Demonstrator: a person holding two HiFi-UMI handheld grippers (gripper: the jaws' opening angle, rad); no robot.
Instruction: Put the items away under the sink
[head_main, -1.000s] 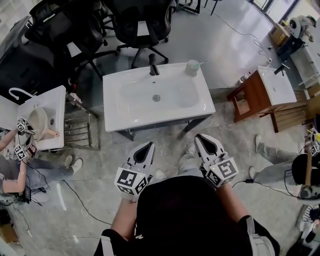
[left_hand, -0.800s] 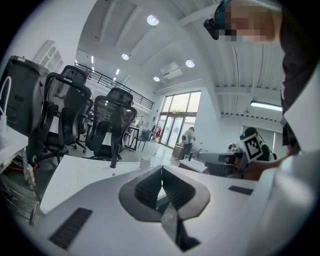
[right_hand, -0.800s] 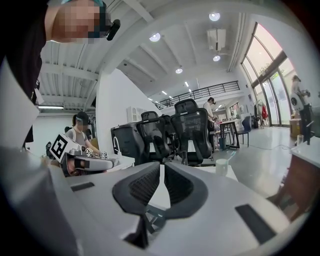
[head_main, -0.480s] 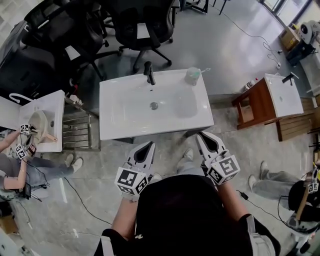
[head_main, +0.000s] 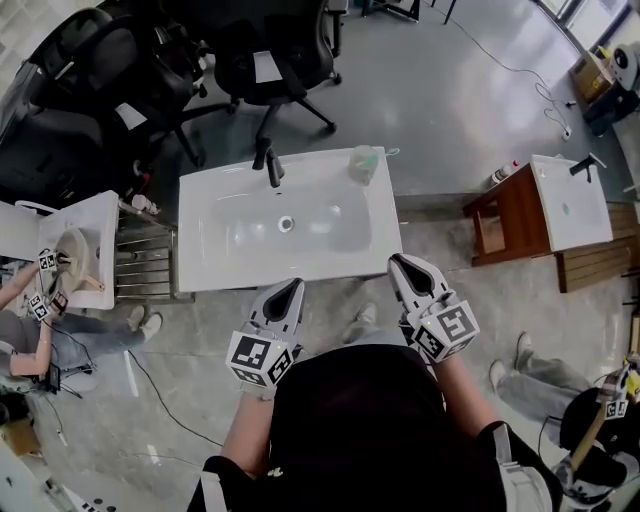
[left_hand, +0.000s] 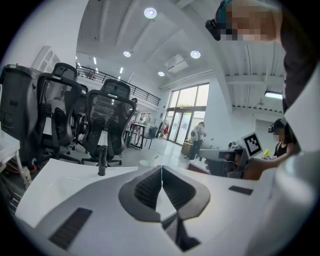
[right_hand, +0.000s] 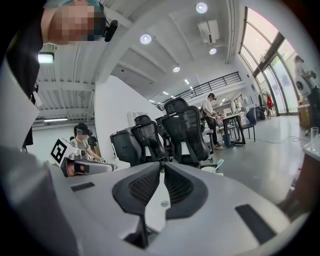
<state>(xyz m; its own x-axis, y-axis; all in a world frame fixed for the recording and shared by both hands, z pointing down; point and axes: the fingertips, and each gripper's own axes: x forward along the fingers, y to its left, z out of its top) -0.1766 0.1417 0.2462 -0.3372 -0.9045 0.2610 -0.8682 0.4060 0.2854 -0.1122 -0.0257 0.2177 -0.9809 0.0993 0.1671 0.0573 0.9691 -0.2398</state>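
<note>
White sink, black faucet, pale green cup, black chairs.

Shows a cluster of black office chairs standing on a glossy grey floor along the top. Places a wooden stand with a white basin top at the right. Sets a metal rack just beside a small white counter at the left, where a seated person reaches toward a beige bowl, and shows another person in the lower right corner.
</note>
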